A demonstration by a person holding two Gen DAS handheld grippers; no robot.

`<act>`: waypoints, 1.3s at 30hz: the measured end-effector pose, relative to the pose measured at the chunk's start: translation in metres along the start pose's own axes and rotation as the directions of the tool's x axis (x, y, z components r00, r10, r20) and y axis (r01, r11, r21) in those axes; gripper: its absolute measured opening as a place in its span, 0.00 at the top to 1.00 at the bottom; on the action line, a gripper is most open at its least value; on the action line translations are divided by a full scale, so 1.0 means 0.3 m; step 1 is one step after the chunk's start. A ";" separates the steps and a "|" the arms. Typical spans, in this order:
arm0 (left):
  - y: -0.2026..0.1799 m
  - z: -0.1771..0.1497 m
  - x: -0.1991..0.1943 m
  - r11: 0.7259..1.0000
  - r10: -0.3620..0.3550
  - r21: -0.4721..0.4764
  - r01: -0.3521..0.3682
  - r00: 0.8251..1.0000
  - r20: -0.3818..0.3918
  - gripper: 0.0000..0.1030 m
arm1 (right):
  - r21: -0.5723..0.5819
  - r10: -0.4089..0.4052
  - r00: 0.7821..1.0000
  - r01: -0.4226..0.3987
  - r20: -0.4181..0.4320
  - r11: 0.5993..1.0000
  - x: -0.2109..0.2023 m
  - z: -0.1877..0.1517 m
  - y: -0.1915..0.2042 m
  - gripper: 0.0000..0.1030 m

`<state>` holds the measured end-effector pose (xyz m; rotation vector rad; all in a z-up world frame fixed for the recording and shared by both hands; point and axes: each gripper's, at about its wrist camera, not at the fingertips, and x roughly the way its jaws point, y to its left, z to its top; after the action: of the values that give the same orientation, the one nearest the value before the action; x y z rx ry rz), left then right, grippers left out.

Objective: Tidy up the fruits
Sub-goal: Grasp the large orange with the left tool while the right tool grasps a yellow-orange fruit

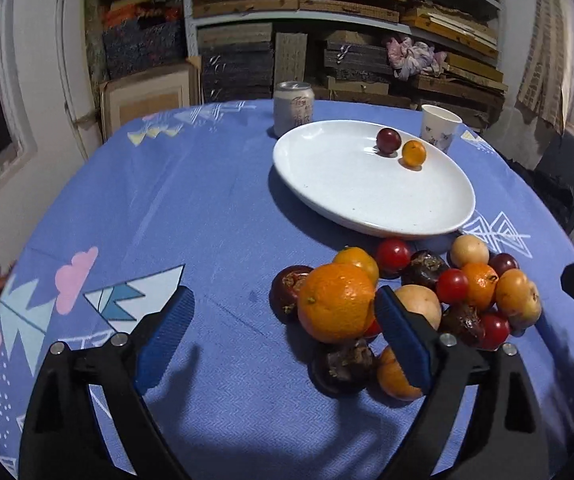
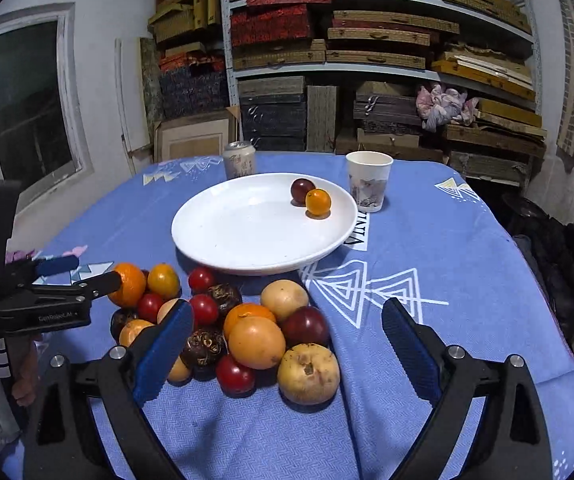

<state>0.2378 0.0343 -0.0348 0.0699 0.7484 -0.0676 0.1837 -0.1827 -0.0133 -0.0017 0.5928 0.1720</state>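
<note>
White plate [image 2: 247,248] holds two sorted fruits—both the left gripper [image 1: 283,332] and right gripper [image 2: 287,328] hover agape, empty, near the fruit pile [image 2: 223,320].

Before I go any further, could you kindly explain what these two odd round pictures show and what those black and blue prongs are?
No robot here: a person holds a two-finger gripper in each hand, and each carries a fisheye camera looking along its fingers. One picture comes from the left gripper, the other from the right gripper; the blue-padded prongs are their fingers. Both are open and hold nothing.

On the blue tablecloth sits a white plate with a dark plum and a small orange fruit. In front of it lies a pile of fruit: oranges, red and dark ones, pale yellow ones. Behind the plate stand a drink can and a paper cup.
</note>
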 end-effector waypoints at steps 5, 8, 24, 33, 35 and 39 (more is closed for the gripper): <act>-0.062 -0.013 0.019 0.997 0.029 0.072 -0.030 0.999 0.016 0.13 | -0.028 -0.018 1.000 0.018 -0.008 0.999 0.019 -0.008 0.021 0.07; -0.058 -0.015 0.040 0.998 0.032 0.061 -0.032 0.999 0.010 0.14 | -0.025 -0.026 1.000 0.026 -0.014 0.999 0.025 -0.013 0.018 0.07; -0.063 -0.023 0.068 0.995 -0.081 0.059 0.083 0.996 -0.036 0.55 | -0.098 -0.027 0.995 0.017 -0.101 0.995 0.108 -0.059 0.072 0.20; -0.060 -0.024 0.064 0.995 -0.081 0.056 0.083 0.996 -0.034 0.55 | -0.071 0.003 0.991 -0.013 -0.135 0.997 0.150 -0.067 0.060 0.44; -0.057 -0.025 0.062 0.995 -0.074 0.057 0.076 0.997 -0.030 0.55 | -0.098 -0.012 0.992 -0.001 -0.129 0.995 0.152 -0.070 0.077 0.46; -0.056 -0.026 0.050 0.996 -0.060 0.060 0.061 0.998 -0.015 0.55 | -0.145 -0.016 0.992 -0.002 -0.125 0.989 0.152 -0.075 0.107 0.61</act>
<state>0.2420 0.0176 -0.0512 0.1058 0.7620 -0.1479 0.2030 -0.1448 -0.0558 -0.1562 0.7046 0.2091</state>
